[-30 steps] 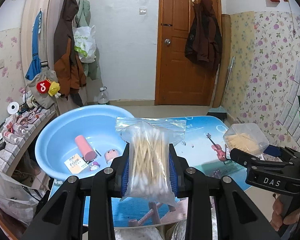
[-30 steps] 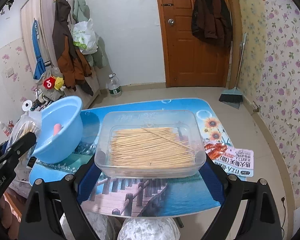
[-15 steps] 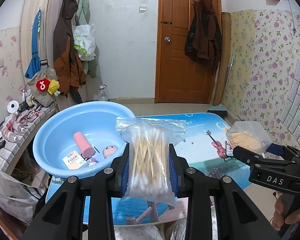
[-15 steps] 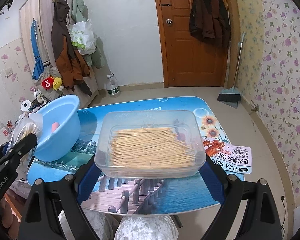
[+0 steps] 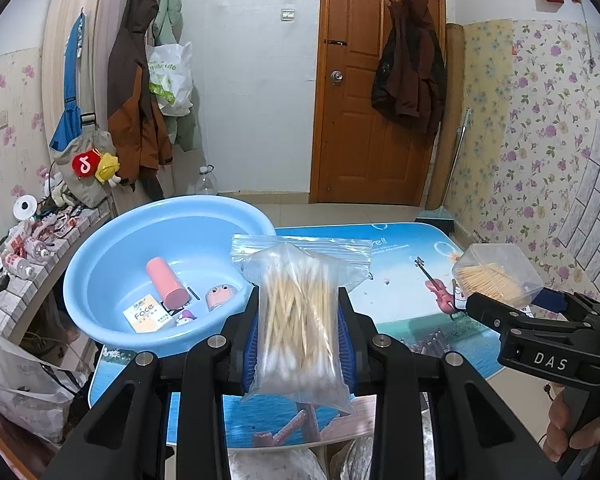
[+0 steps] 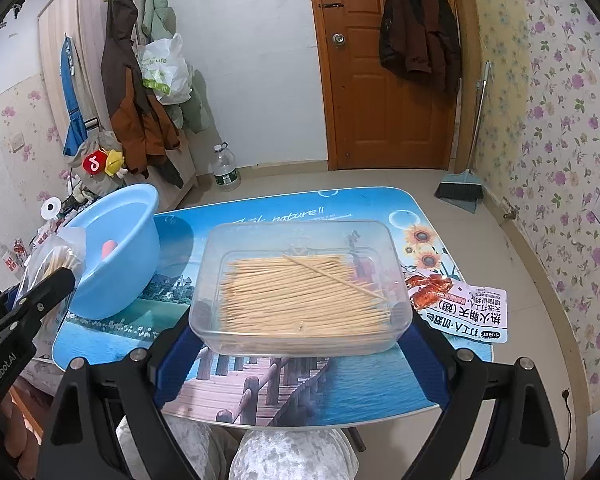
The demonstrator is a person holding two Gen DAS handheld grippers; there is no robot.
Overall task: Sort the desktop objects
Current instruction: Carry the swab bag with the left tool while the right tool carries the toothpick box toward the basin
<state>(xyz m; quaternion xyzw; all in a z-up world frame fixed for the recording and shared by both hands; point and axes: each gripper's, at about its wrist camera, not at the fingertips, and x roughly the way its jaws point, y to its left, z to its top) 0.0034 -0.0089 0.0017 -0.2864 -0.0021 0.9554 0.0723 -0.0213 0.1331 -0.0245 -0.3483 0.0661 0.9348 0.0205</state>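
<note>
My left gripper (image 5: 300,320) is shut on a clear zip bag of cotton swabs (image 5: 300,312), held upright above the table's near edge. To its left sits the light blue basin (image 5: 100,264) with a pink cylinder (image 5: 167,283), a small "face" packet (image 5: 146,312) and small pink toys in it. My right gripper (image 6: 300,320) is shut on a clear plastic box of toothpicks (image 6: 304,292), held level over the picture-printed table (image 6: 340,384). That box (image 5: 496,276) also shows at the right of the left wrist view.
A snack packet (image 6: 466,314) lies at the table's right edge. The basin (image 6: 116,248) stands at the table's left end, partly over a shelf with small bottles (image 5: 24,248). A broom (image 6: 460,188), a water bottle (image 6: 225,172) and a door lie beyond. My knees show below the table.
Both views have shifted slightly: the basin and table sit a little higher and farther left in the frames. Both grips are unchanged.
</note>
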